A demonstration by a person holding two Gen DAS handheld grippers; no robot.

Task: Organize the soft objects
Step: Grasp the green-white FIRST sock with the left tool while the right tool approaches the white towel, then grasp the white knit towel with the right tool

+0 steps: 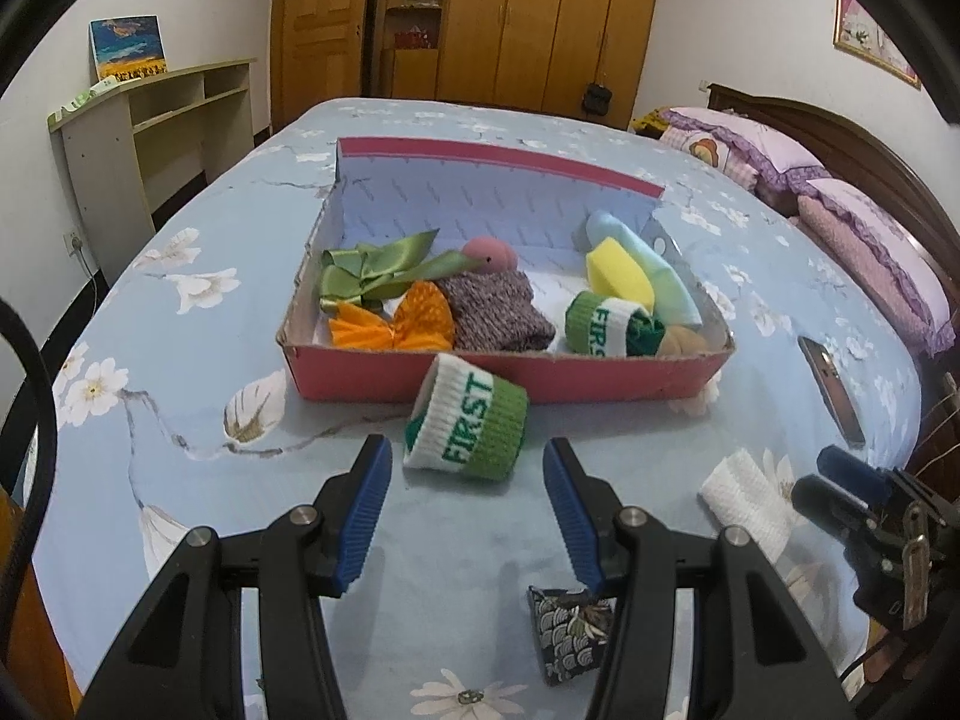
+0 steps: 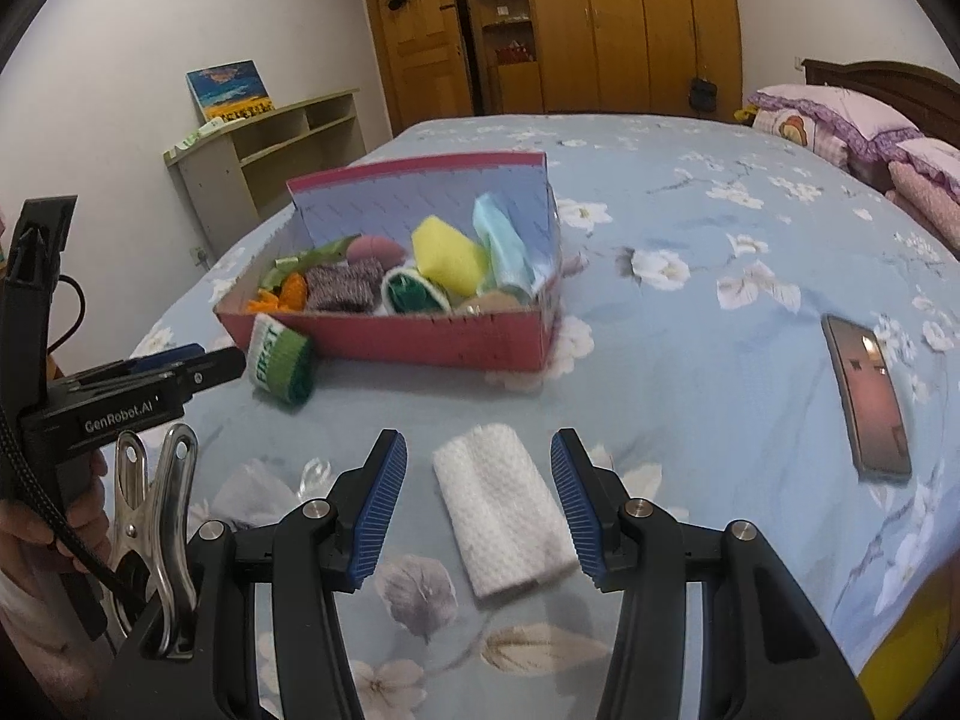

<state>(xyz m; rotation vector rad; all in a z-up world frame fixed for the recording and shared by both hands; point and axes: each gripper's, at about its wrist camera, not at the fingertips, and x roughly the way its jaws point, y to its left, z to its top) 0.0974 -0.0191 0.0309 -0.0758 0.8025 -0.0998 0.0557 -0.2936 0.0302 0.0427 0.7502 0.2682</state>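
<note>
In the left wrist view the left gripper [image 1: 467, 462] stands wide at lower centre, pads apart and empty; the green and white wristband [image 1: 467, 429] lies on the bed [image 1: 180, 468] just ahead of the tips, touching the near wall of the red box [image 1: 600, 381] at mid-frame; a second wristband [image 1: 606, 324] sits inside the box; in the right wrist view the right gripper [image 2: 479, 453] is likewise wide at lower centre, the white folded cloth [image 2: 501, 507] lying between its pads, untouched; a phone [image 2: 867, 393] lies at right
</note>
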